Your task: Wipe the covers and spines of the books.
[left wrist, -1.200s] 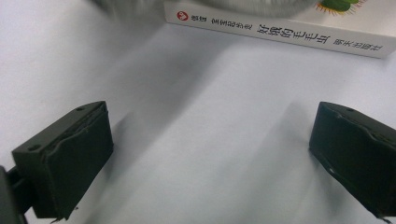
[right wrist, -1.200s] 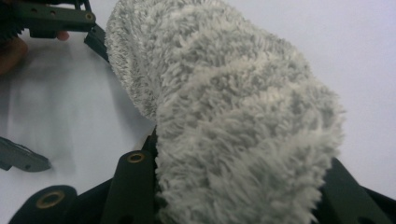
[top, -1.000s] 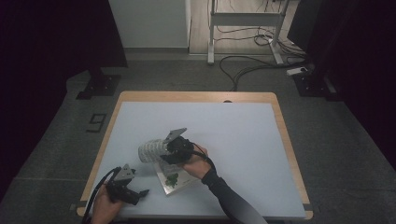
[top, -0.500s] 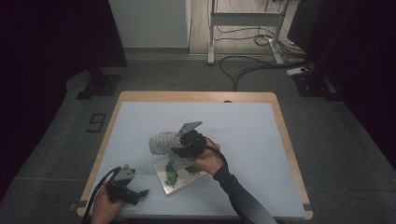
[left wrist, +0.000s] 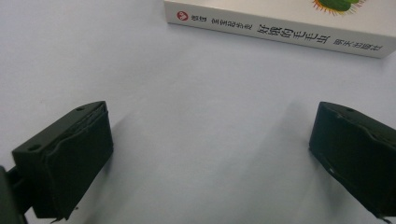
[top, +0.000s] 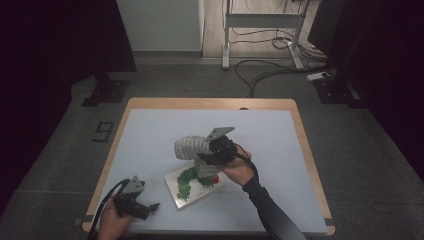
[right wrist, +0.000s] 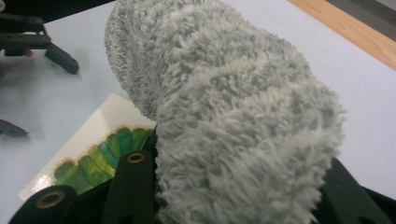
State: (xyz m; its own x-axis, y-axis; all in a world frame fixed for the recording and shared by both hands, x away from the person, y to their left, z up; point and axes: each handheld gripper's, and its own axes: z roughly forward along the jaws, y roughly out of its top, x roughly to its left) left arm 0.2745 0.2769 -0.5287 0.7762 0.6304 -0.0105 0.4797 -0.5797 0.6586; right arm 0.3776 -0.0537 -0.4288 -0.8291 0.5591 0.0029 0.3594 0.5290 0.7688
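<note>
The fuzzy sock (right wrist: pixel 224 116) is clamped in the right claw (top: pixel 212 152); it should be lifted clear of the book (top: pixel 192 184) below, while the left claw (top: pixel 150 206) is held released.

Fluffy grey sock (top: pixel 191 147), lifted above book (top: pixel 186 186)

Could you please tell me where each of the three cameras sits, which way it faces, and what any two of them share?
High view: fixed above the person's side, facing forward and down on the table; both forearms enter from the bottom with the left tool and right tool.
Left gripper view: rides the left tool, looking low across the table at the book; its two black jaws stand wide apart.
Right gripper view: rides the right tool, which clamps the fluffy grey cloth.
Shared: the book shows in all three.
</note>
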